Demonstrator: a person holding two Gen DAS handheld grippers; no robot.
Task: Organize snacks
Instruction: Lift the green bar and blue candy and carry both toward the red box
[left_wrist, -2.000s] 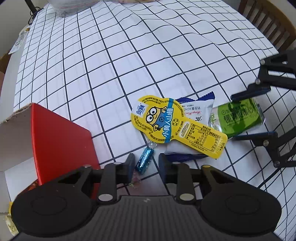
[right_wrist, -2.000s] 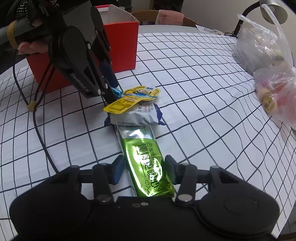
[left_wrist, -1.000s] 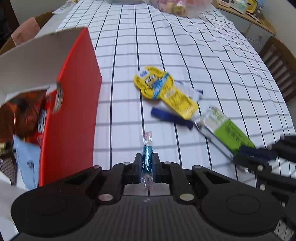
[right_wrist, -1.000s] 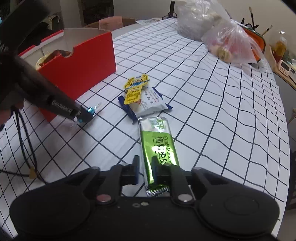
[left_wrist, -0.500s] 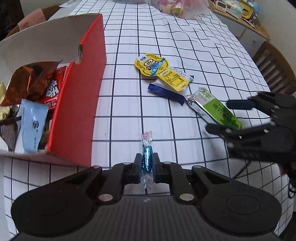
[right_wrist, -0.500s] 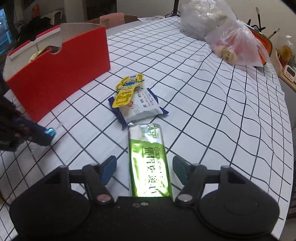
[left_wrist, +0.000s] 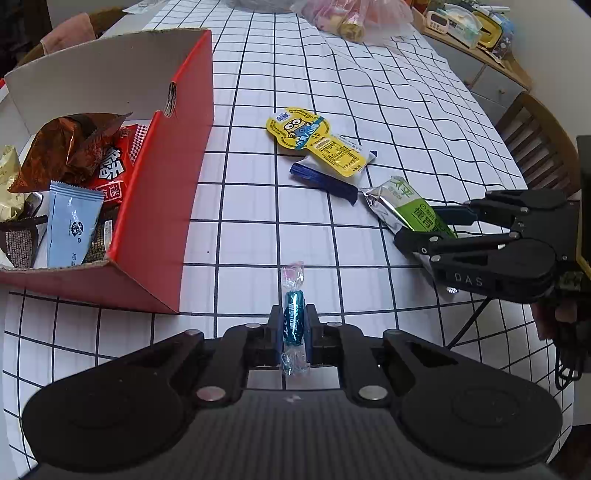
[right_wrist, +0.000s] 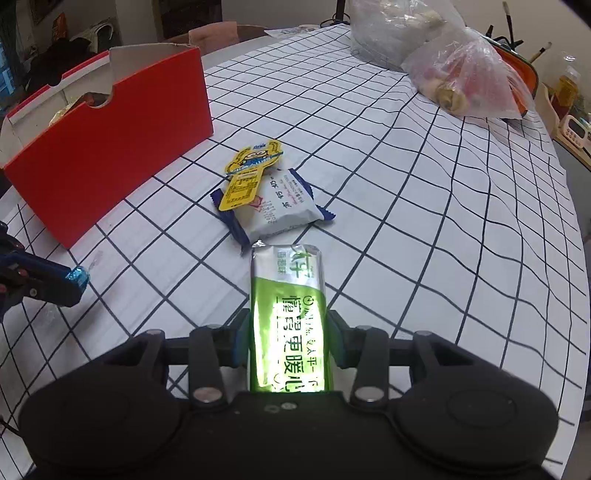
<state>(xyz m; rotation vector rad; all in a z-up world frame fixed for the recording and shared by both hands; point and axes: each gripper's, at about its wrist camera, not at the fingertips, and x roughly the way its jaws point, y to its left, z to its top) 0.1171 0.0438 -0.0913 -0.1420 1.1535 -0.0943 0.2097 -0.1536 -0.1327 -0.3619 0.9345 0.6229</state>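
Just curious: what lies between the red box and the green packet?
In the right wrist view, a yellow cartoon snack atop a white packet lies between red box and green packet.

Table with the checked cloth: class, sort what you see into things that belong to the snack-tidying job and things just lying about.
Part of the job:
- red box holding snacks
- blue wrapped candy in the left gripper
- green packet in the right gripper
- yellow cartoon packet
- white and blue packet

Just lying about:
- plastic bags at the far end
- wooden chair
- pink cloth
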